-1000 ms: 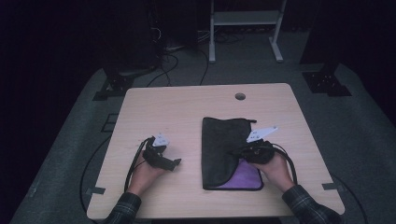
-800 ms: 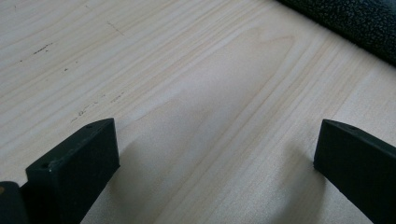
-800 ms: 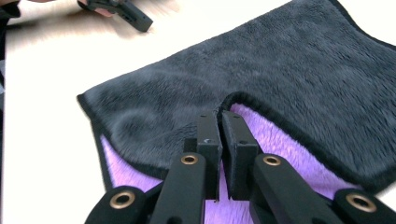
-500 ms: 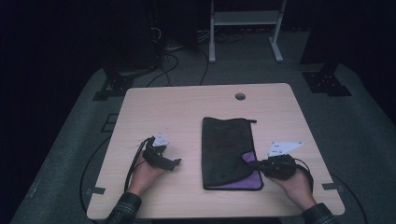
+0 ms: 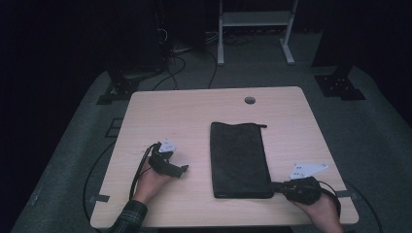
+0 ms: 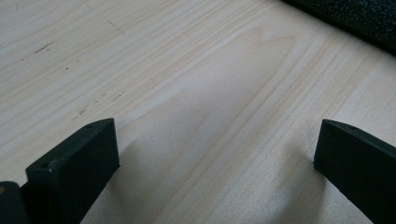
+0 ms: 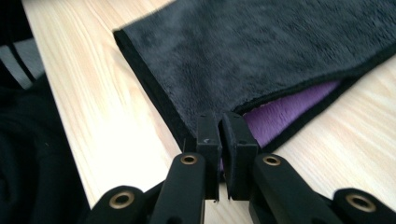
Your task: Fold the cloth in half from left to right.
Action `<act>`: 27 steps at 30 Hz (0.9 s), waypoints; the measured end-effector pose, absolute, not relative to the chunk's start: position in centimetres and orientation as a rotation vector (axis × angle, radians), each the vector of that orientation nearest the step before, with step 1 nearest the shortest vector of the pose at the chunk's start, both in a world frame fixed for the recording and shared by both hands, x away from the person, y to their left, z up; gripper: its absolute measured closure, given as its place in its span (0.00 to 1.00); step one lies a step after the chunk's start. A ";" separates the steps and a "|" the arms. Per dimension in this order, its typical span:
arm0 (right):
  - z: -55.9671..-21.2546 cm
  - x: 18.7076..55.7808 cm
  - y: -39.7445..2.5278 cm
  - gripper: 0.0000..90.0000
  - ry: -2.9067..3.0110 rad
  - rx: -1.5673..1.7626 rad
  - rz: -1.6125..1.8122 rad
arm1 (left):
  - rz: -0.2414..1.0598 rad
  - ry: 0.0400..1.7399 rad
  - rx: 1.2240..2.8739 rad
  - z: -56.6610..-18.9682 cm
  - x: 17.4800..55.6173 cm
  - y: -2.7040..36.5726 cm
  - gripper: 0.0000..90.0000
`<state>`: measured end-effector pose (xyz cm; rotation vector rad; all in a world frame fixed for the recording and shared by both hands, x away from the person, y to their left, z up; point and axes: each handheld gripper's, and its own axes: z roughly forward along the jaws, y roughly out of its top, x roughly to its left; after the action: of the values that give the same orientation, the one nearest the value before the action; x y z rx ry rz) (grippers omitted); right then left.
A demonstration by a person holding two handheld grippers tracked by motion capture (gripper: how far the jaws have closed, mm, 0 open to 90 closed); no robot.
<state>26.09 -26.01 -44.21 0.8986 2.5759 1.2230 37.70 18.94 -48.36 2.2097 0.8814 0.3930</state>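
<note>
While the pale wooden surface [image 5: 194, 116] carries everything, the folded dark cloth [image 5: 239, 158] lies lengthwise right of its middle, its purple inner layer [image 7: 285, 114] peeking out at the near corner. The right hand-held gripper [image 5: 283, 186] sits at that near right corner, jaws pinched together on the cloth's edge. Well apart to the left, the left hand-held gripper [image 5: 180, 170] rests low over bare wood with jaws spread wide, holding nothing, the cloth beyond its tips.

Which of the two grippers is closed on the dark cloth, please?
The right gripper: its jaws pinch the near corner of the dark cloth, whereas the left gripper rests open on bare table.
</note>
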 end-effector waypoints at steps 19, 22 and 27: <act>-44.2 30.1 -27.7 0.52 2.446 1.011 1.209 | 0.386 0.869 2.218 -48.3 37.7 18.9 0.00; -44.1 31.3 -27.8 0.50 2.427 1.009 1.213 | 0.380 0.872 2.219 -48.3 37.8 18.8 0.00; -43.9 33.4 -27.6 0.47 2.409 1.007 1.198 | 0.342 0.875 2.209 -48.1 38.0 18.6 0.00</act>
<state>33.41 -27.57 -43.94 1.0071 2.4092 1.1975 37.99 18.65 -48.11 2.2094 0.8754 0.3417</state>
